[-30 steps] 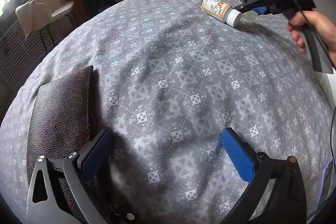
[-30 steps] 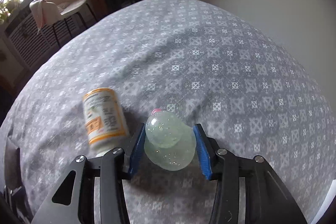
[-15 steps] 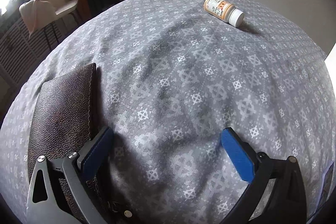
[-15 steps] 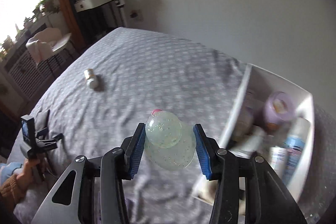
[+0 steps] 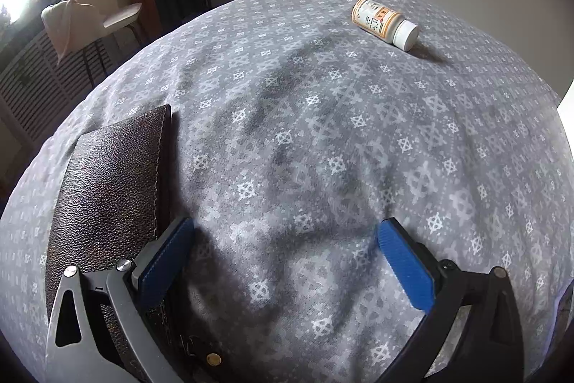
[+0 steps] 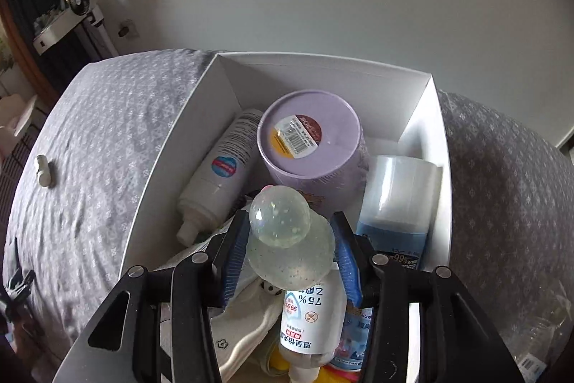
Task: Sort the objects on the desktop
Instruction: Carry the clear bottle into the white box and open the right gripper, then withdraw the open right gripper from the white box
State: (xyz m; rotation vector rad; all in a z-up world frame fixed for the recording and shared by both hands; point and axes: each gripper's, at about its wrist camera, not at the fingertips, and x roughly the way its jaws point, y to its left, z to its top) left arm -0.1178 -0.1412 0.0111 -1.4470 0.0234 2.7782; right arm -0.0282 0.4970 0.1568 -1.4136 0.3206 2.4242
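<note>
Step in hand: carrying one object to the box; I judge the carry nearly done and the release not yet made.
Right gripper (image 6: 290, 239): my jaws are narrow and clamp a clear, speckled, soft bottle (image 6: 287, 236) by its lower bulge, the upper bulge pointing away from me.
Bottle position: held above the white box (image 6: 201, 110), over its near end, touching nothing that I can make out.
Box contents: a lilac round tub (image 6: 310, 135), a white spray bottle (image 6: 219, 167) lying on its side, a blue pack (image 6: 394, 203) with a clear cap, and a sanitiser bottle (image 6: 308, 314) directly under my grip.
Left gripper (image 5: 287, 261): my jaws stand wide with nothing between them, poised over the grey patterned bedspread (image 5: 323, 131); a dark brown wallet (image 5: 107, 185) lies just beside the left pad.
Still to sort: an orange-labelled pill bottle (image 5: 384, 24) lying on its side, well apart from the wallet.
Next move: lower into a gap among the crowded items, then part the jaws; the soft bottle may roll.
</note>
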